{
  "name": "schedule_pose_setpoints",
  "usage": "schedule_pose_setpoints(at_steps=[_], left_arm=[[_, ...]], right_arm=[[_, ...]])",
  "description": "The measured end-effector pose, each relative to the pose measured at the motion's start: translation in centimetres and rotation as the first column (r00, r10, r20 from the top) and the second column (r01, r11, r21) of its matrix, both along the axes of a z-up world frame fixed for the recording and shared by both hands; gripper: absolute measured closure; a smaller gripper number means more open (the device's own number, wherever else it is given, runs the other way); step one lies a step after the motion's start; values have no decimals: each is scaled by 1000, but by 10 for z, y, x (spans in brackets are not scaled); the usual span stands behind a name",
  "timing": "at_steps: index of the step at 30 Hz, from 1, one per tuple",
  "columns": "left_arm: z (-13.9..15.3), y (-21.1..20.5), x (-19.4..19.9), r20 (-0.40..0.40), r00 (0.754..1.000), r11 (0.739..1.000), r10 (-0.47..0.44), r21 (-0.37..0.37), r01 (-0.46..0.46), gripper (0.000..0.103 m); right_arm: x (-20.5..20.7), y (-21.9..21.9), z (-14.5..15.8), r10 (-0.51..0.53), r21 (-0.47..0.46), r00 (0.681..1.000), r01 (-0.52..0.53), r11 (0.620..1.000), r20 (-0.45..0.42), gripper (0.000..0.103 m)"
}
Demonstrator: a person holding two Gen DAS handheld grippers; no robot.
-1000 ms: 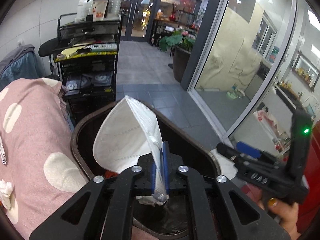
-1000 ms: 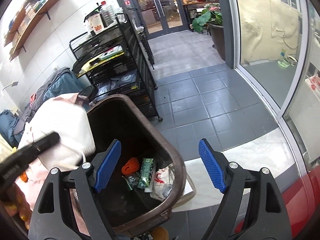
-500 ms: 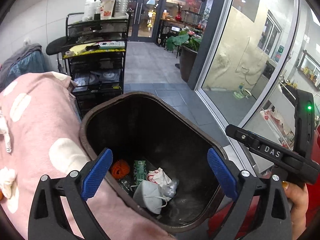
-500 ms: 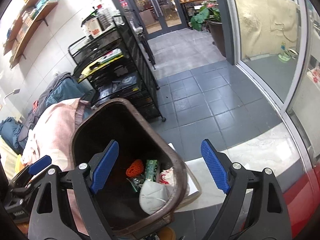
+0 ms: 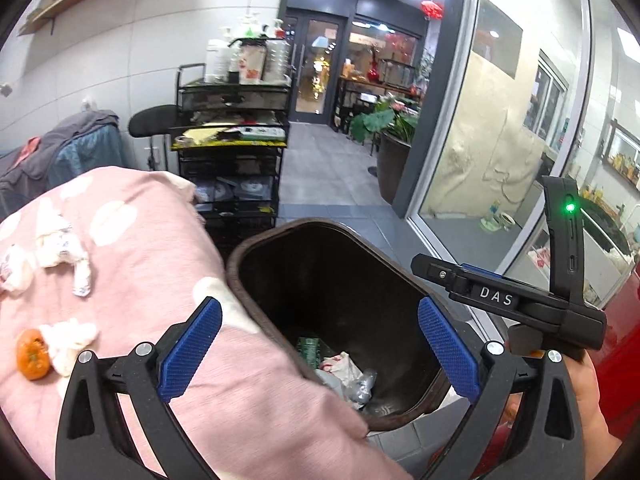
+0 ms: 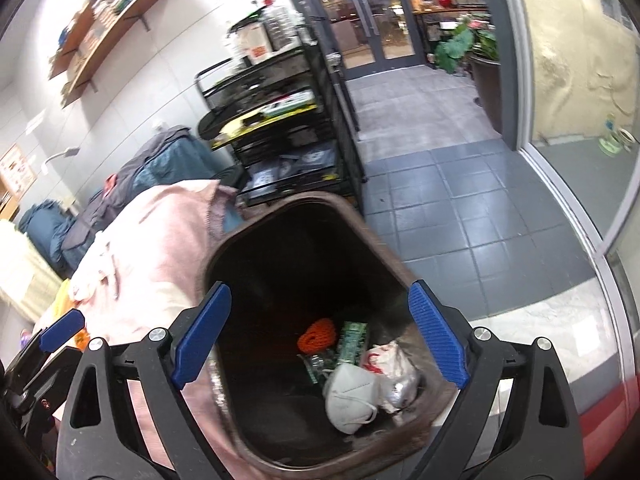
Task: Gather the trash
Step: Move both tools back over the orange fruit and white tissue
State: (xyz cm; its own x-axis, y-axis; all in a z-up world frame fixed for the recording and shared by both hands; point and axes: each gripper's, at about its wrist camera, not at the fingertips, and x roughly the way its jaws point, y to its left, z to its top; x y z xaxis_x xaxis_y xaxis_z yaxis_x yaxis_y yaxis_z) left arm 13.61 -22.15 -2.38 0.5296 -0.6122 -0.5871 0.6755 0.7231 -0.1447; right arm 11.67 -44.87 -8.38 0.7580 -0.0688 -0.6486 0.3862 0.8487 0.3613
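Note:
The brown trash bin (image 6: 384, 248) stands against a pink spotted blanket (image 5: 132, 264). Inside lie a white face mask (image 6: 352, 396), an orange scrap (image 6: 318, 334), a green wrapper (image 6: 354, 340) and a crumpled white wrapper (image 6: 390, 364). My left gripper (image 5: 320, 346) hovers over the bin's near rim (image 5: 304, 224), jaws still opening, nothing between them. My right gripper (image 6: 320, 336) is above the bin mouth, jaws also opening and empty. On the blanket lie crumpled tissues (image 5: 60, 248) and an orange peel (image 5: 32, 354) beside another tissue (image 5: 70, 338).
A black wire shelf cart (image 5: 232, 160) loaded with bottles stands just behind the bin. Grey tiled floor (image 6: 460, 200) runs toward glass doors, with a potted plant (image 5: 388, 140) and a glass wall on the right. Clothes are heaped on the left (image 6: 160, 160).
My left gripper opened and let go of the white mask, which now lies in the bin. It then drew back left over the blanket. The right jaws widened a little.

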Motion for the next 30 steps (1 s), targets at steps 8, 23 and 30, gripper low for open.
schedule_pose_setpoints(at_steps=[8, 23, 30], left_arm=[[6, 60, 6, 16, 992, 992, 126, -22, -126, 6], [-10, 182, 19, -21, 917, 917, 399, -13, -399, 6], [-20, 237, 23, -26, 868, 868, 497, 21, -496, 6]], right_arm=[[29, 53, 14, 164, -27, 986, -164, 986, 16, 13], [74, 162, 29, 430, -51, 903, -429, 902, 19, 13], [95, 213, 30, 541, -32, 841, -542, 840, -25, 13]])
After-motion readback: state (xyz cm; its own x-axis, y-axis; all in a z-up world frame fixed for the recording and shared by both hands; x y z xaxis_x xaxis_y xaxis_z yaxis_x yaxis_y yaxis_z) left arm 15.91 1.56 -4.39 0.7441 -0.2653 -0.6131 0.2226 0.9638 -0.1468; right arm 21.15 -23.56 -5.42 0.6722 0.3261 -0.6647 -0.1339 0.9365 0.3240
